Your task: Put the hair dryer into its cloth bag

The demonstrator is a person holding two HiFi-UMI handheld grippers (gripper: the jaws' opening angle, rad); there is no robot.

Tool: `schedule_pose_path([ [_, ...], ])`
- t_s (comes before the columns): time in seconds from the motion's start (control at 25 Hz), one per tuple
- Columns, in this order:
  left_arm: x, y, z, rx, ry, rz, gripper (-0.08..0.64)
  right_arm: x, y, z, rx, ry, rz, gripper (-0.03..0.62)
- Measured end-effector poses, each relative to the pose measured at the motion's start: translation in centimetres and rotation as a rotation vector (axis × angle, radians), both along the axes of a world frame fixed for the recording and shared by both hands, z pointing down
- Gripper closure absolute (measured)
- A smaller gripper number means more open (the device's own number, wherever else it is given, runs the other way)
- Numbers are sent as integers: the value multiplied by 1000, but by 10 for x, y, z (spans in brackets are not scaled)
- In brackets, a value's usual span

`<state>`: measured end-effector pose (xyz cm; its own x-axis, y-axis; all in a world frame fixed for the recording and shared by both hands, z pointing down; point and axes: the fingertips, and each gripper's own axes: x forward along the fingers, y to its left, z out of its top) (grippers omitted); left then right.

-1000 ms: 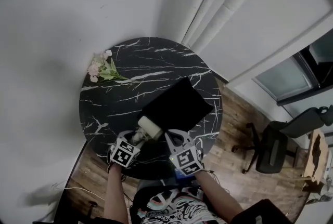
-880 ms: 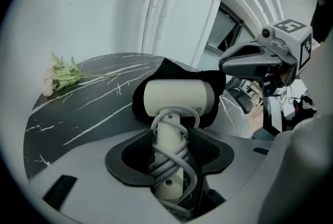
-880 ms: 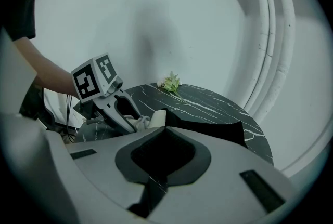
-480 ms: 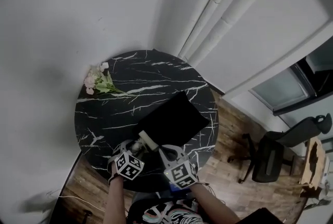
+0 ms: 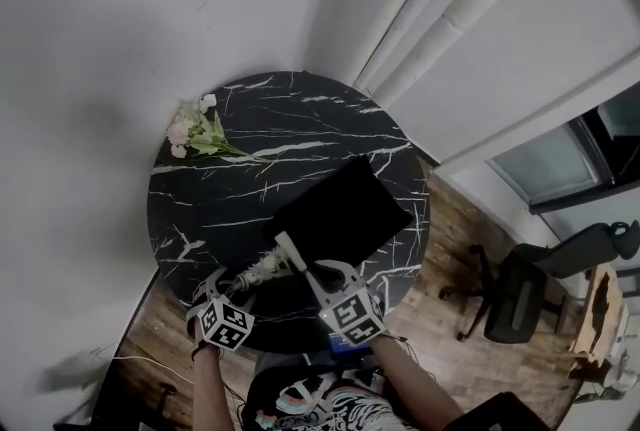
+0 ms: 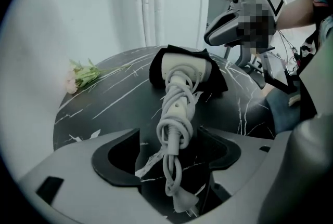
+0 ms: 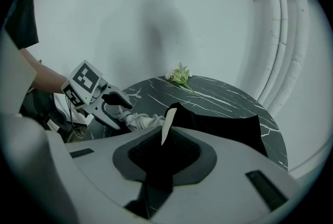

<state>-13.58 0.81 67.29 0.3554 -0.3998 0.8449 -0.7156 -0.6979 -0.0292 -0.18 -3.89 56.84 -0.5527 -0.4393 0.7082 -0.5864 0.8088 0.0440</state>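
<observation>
Between the wide-spread jaws of the left claw (image 6: 167, 158), which have just been opening, lies the cord-wrapped handle of the hair dryer (image 6: 179, 69). Neither pad presses on it as far as the left gripper view shows, so nothing is gripped there. From that claw the dryer's long axis runs straight ahead and away, plug end nearest, head end tucked into the mouth of the black cloth bag (image 6: 216, 82), which lies on the dark marbled bench (image 5: 200, 209). Just to the right, the right claw (image 7: 164, 153) is pinched tight on the bag's near edge, a pale strip showing above its jaws. Handle and cord lie outside the bag, so the job looks only partly done. The left claw is the nearer one for pushing the dryer along its own length, deeper in. Some flowers (image 5: 195, 131) lie well apart at the bench's far edge.
</observation>
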Motion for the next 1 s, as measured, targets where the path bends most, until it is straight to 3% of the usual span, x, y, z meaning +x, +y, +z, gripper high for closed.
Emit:
schedule_pose_path([
  [0.08,-3,2,1,-11,10,-13,222,-3,-3,4,-5,2,10,565],
  [0.2,-4,6,6,-29,27,-30,222,-8,-9,19,-37,30,27,455],
  [0.32,-6,8,8,-34,34,-48,222,-15,-19,29,-34,70,29,433],
  [0.6,-21,13,8,-15,36,-113,225,-15,-33,38,-43,90,55,434],
  [0.8,-19,13,10,-15,50,-105,343,-16,-34,35,-34,85,49,439],
  [0.88,-16,14,9,-22,52,-94,350,-17,-34,33,-24,90,56,563],
  [1.0,-10,16,9,-27,32,-61,425,-15,-36,33,-42,70,77,565],
])
